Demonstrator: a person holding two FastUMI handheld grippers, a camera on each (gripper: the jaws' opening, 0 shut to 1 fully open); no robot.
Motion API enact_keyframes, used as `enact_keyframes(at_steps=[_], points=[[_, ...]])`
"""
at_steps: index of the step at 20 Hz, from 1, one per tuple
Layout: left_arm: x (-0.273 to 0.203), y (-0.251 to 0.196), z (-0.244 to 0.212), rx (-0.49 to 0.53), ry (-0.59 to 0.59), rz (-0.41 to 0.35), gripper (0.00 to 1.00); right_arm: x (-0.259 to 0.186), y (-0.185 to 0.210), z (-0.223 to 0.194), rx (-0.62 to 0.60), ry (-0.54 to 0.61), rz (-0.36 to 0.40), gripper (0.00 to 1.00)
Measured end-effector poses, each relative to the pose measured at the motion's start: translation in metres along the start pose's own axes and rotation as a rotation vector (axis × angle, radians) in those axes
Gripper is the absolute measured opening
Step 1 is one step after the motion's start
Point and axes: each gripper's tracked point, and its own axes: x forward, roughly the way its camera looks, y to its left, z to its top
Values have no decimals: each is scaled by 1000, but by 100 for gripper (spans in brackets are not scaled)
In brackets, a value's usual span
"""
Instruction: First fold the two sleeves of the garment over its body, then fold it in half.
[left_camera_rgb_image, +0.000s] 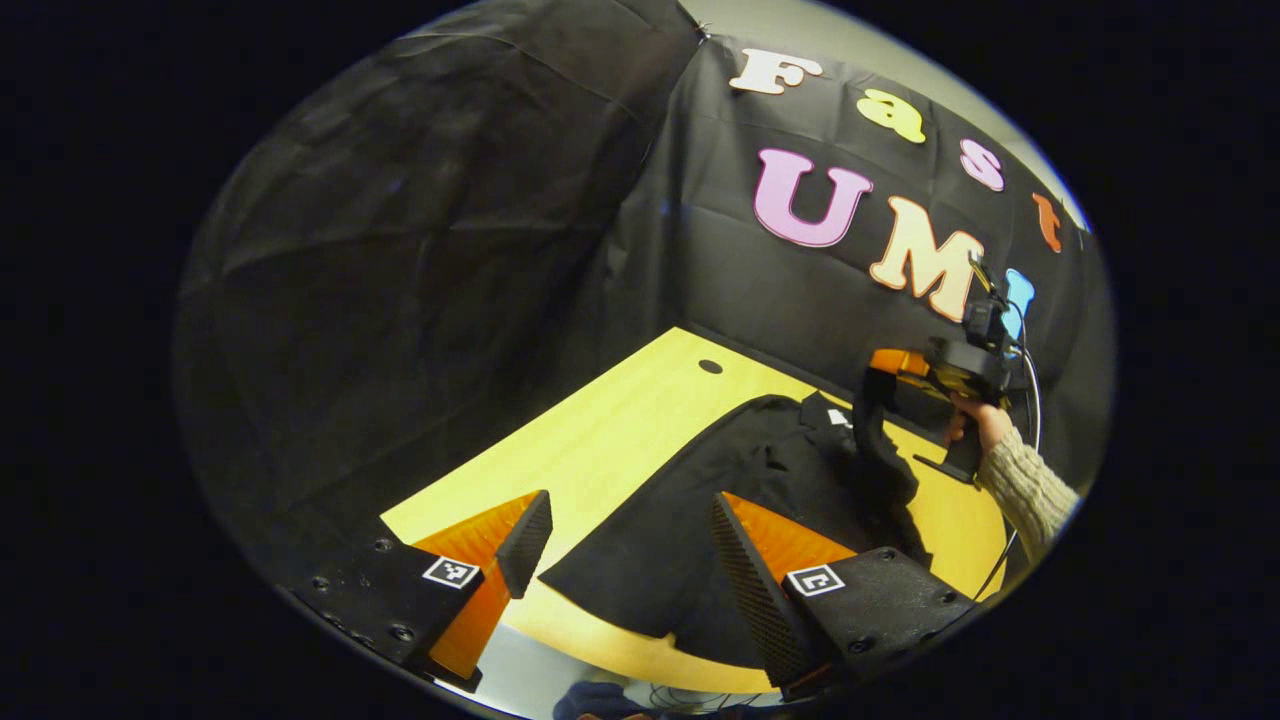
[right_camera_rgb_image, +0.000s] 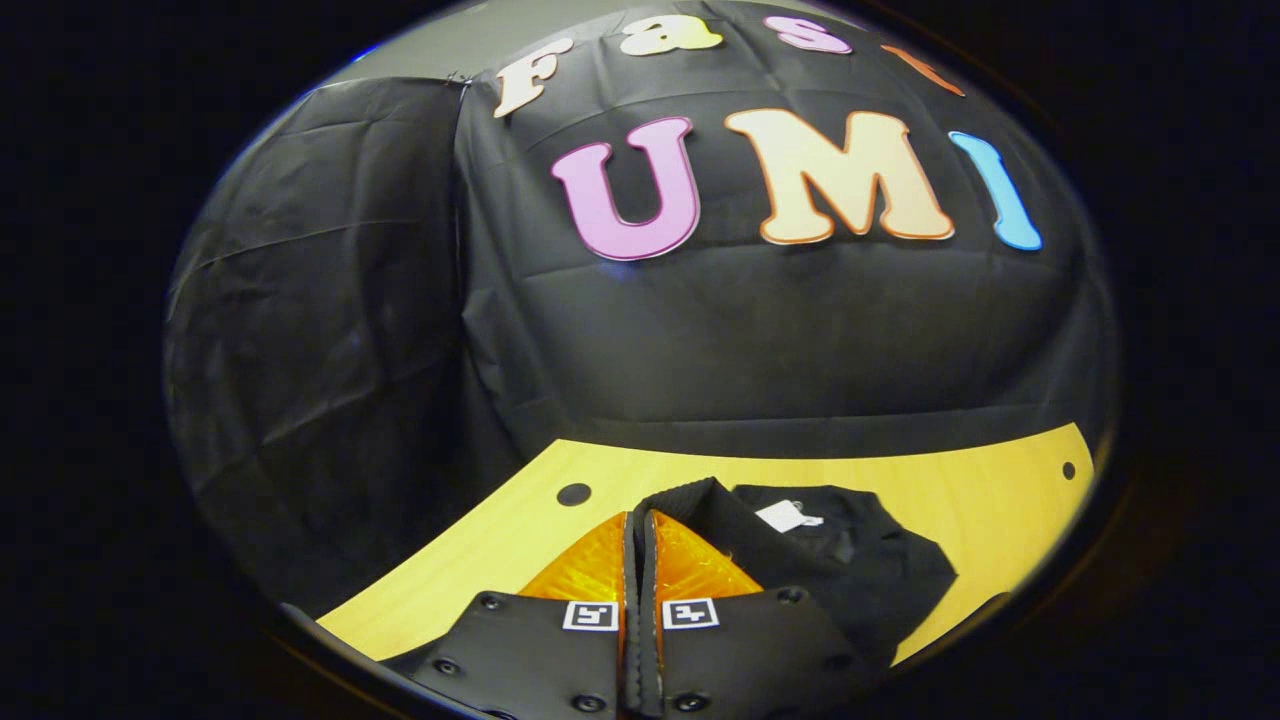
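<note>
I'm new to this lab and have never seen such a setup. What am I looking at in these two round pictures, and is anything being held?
No robot here: a person holds handheld tongs in each hand, each carrying a camera that looks along its two fingers. In the left gripper view, the left tongs stand open above a black garment spread on a yellow wooden table. Farther off, a hand in a knitted sleeve holds the right tongs, lifting part of the garment. The right gripper view looks along those tongs, fingers closed together, apparently pinching the cloth's edge.
</note>
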Motion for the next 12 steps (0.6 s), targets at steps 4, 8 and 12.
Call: enact_keyframes(at_steps=[4, 8, 12], points=[[9, -8, -15, 9, 34, -27, 95, 39, 23, -31, -15, 51, 19, 2], [21, -10, -34, 53, 86, -33, 96, 62, 39, -75, -23, 144, 41, 2], [36, -7, -51, 60, 130, -48, 95, 69, 46, -98, -69, 179, 45, 3]])
